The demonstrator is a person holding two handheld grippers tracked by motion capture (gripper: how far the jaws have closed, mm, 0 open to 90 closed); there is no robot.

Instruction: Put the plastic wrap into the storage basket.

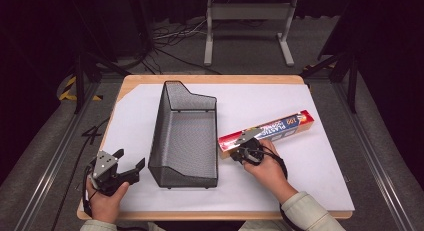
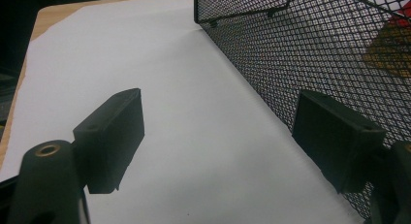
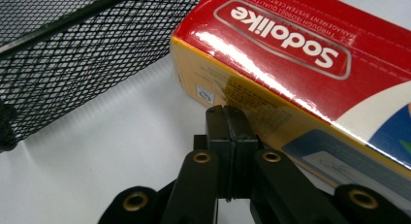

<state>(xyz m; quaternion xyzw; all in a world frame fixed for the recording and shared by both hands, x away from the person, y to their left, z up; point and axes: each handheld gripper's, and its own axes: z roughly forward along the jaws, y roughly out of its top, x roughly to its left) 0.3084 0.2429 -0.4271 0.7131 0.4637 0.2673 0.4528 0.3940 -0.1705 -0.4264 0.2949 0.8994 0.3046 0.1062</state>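
Right gripper view shows my right tongs point(image 3: 231, 118) pressed shut, empty, tips touching the red box point(image 3: 300, 64). My left tongs point(image 1: 131, 163) gape wide at the basket's point(image 1: 185, 136) nine o'clock, on bare white table point(image 1: 135, 116).

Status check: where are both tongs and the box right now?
Left tongs open beside black wire-mesh basket. Right tongs shut, tips against long red-and-yellow box. Box on table, outside basket.

the white sheet point(image 1: 300, 181) is lit brightly from overhead while the surrounding room falls to near black. in the left gripper view the light is dimmer and greyish, with soft shadows under the jaws. glare streaks the red box point(image 3: 291, 64) top; the mesh basket point(image 3: 72, 54) beside it looks slightly blurred, perhaps out of focus.
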